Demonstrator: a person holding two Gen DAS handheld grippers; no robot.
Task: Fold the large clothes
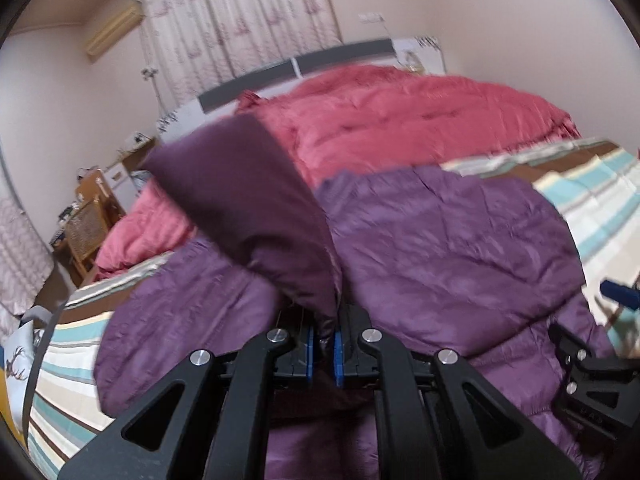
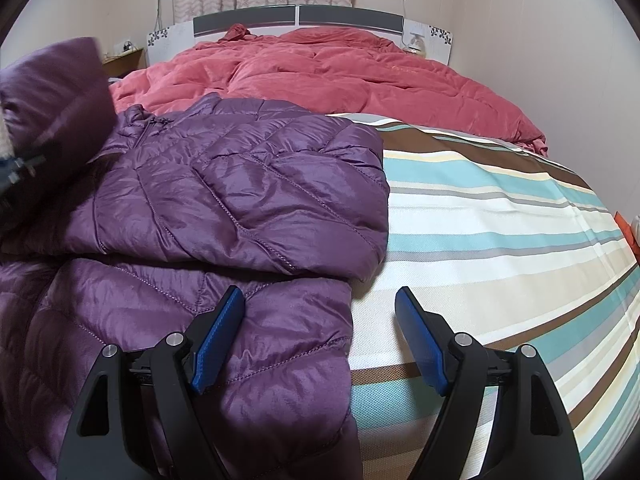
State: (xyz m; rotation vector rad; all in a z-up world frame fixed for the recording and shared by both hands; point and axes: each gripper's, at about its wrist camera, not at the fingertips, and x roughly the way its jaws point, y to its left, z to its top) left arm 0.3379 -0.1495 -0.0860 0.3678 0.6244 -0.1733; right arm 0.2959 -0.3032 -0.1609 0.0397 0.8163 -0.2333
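A purple quilted down jacket (image 2: 240, 200) lies on the striped bed sheet (image 2: 500, 220), its right sleeve folded across the body. My left gripper (image 1: 326, 344) is shut on a part of the jacket (image 1: 248, 200) and holds it lifted above the rest (image 1: 440, 248); that lifted part shows at the left edge of the right wrist view (image 2: 56, 92). My right gripper (image 2: 320, 320) is open and empty, low over the jacket's near right edge, left finger over the fabric, right finger over the sheet. It also shows at the right edge of the left wrist view (image 1: 592, 364).
A crumpled red duvet (image 2: 340, 76) fills the far half of the bed up to the grey headboard (image 2: 300, 16). Curtains (image 1: 240, 20) hang behind it. A wicker chair (image 1: 86, 224) and small furniture stand left of the bed. A bedside shelf (image 2: 124, 58) is at the far left.
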